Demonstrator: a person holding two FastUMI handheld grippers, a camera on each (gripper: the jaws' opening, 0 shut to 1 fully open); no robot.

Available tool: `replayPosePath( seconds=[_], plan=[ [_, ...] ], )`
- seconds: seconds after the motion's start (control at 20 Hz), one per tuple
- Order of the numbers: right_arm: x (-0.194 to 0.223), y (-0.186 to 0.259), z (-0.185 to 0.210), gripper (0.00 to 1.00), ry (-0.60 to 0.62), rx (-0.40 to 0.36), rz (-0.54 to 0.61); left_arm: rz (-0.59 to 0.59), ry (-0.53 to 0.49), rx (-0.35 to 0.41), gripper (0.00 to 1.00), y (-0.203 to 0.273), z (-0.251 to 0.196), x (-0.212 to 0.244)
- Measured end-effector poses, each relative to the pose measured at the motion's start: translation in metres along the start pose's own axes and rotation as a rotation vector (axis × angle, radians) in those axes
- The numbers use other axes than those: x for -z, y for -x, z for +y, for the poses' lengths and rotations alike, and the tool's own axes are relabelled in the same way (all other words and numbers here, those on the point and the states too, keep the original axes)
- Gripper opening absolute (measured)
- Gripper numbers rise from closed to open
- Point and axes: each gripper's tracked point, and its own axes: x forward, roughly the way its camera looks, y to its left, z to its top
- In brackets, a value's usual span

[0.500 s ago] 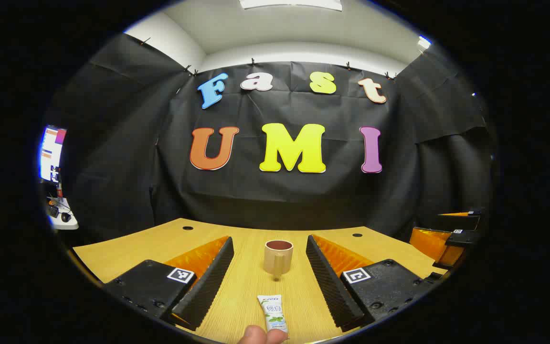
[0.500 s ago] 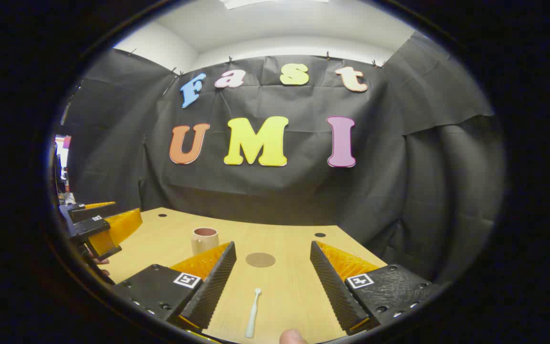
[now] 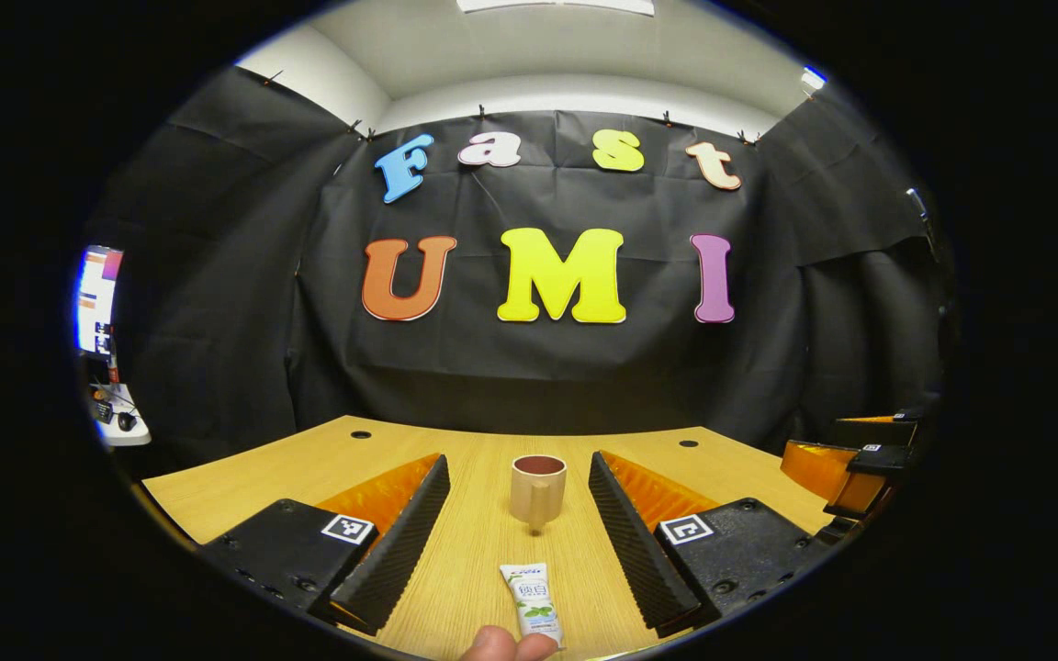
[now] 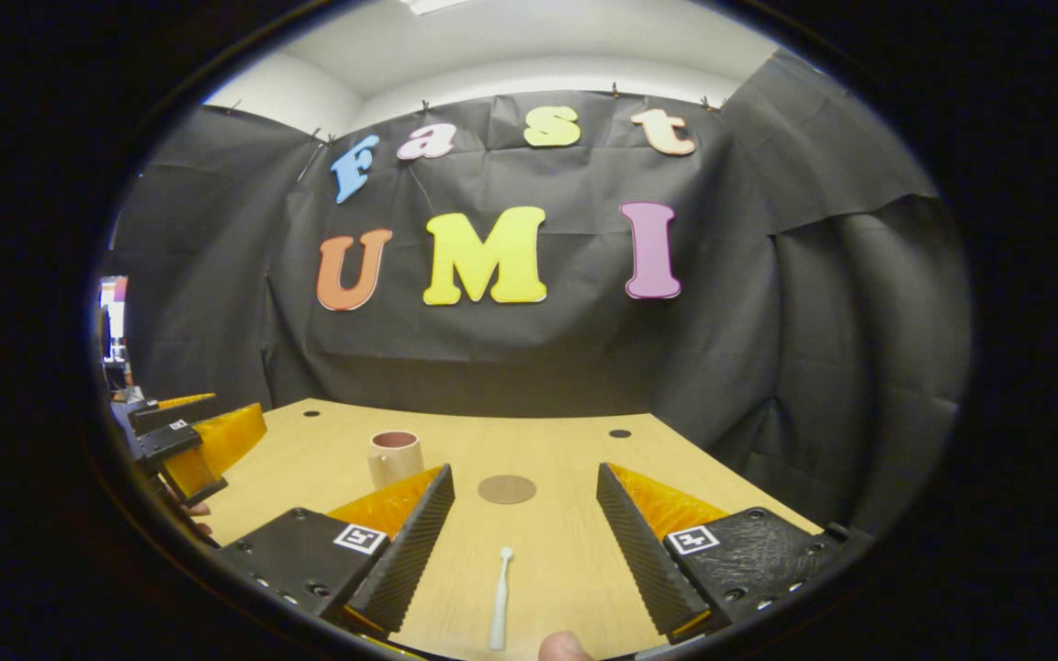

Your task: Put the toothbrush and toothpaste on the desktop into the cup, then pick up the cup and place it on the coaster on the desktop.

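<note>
A beige cup (image 3: 537,489) stands upright on the wooden desktop (image 3: 309,468), handle toward the camera, straight ahead between the fingers of my left gripper (image 3: 517,477), which is open. A white toothpaste tube (image 3: 533,602) lies flat near the bottom edge, nearer than the cup. In the right gripper view a white toothbrush (image 4: 499,597) lies lengthwise between the fingers of my open right gripper (image 4: 525,487). A round brown coaster (image 4: 507,488) lies beyond it, and the cup (image 4: 394,456) stands to the left of the coaster.
The other gripper (image 3: 850,459) shows at the right edge of the left gripper view, and at the left edge (image 4: 185,441) of the right gripper view. A fingertip (image 3: 503,644) shows at the bottom. The desktop has small cable holes (image 4: 619,433) near the black cloth wall.
Both cameras have tilted slightly down and forward; the toothbrush and toothpaste sit a little higher in their views. Nothing has been taken hold of.
</note>
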Motion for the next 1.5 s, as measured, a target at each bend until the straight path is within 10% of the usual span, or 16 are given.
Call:
replayPosePath(
  seconds=[1.5],
  plan=[
    [0.077, -0.009, 0.005, 0.97, 0.034, -0.003, 0.175, 0.415, 0.029, 0.034, 0.98, 0.006, -0.016, 0.122]
  ],
)
